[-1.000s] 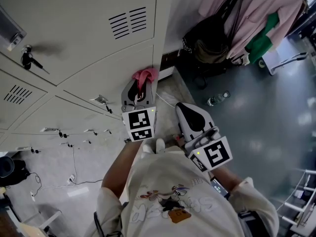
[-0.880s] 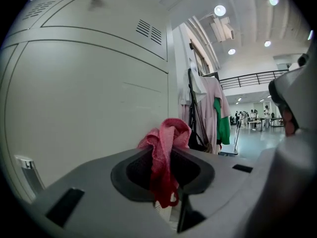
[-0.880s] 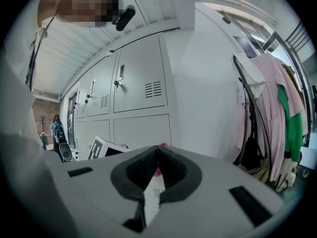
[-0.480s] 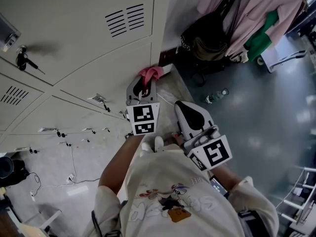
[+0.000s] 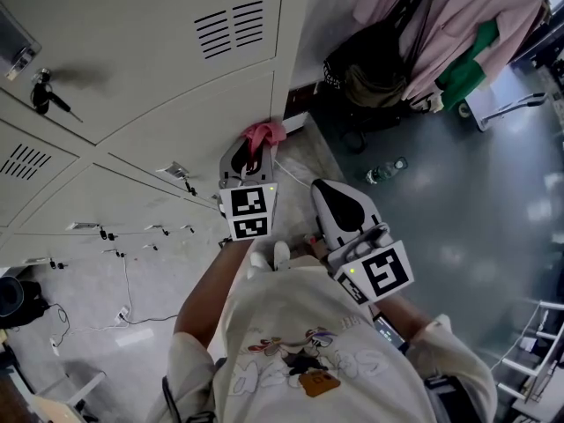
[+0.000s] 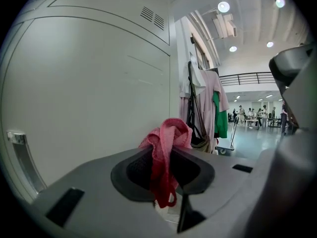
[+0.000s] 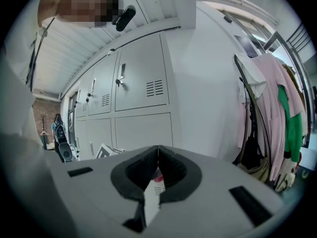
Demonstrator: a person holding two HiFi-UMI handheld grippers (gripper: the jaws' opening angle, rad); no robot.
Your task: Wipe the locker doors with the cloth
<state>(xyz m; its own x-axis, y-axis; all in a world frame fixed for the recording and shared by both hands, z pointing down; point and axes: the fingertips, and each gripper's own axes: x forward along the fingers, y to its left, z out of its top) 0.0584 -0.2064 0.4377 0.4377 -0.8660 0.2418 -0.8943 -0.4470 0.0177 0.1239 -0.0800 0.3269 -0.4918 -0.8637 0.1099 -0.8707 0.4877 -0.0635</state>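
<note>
My left gripper (image 5: 257, 146) is shut on a pink cloth (image 5: 263, 133), which bunches out past its jaws. In the left gripper view the pink cloth (image 6: 165, 148) hangs pinched in the left gripper (image 6: 163, 155), close to the pale lower locker door (image 6: 84, 93). In the head view the cloth lies by the right edge of that lower locker door (image 5: 198, 130). My right gripper (image 5: 339, 203) is shut with nothing in it, held back beside the left one. In its own view the right gripper (image 7: 157, 157) faces the bank of lockers (image 7: 141, 103).
A rack of hanging clothes and a dark bag (image 5: 388, 69) stands right of the lockers. A water bottle (image 5: 388, 173) lies on the grey floor. Keys hang in the upper locker door (image 5: 42, 100). Cables trail on the floor at lower left (image 5: 123, 280).
The left gripper with the cloth rose a little along the lower locker door, then eased back slightly to the left. The right gripper stayed put.
</note>
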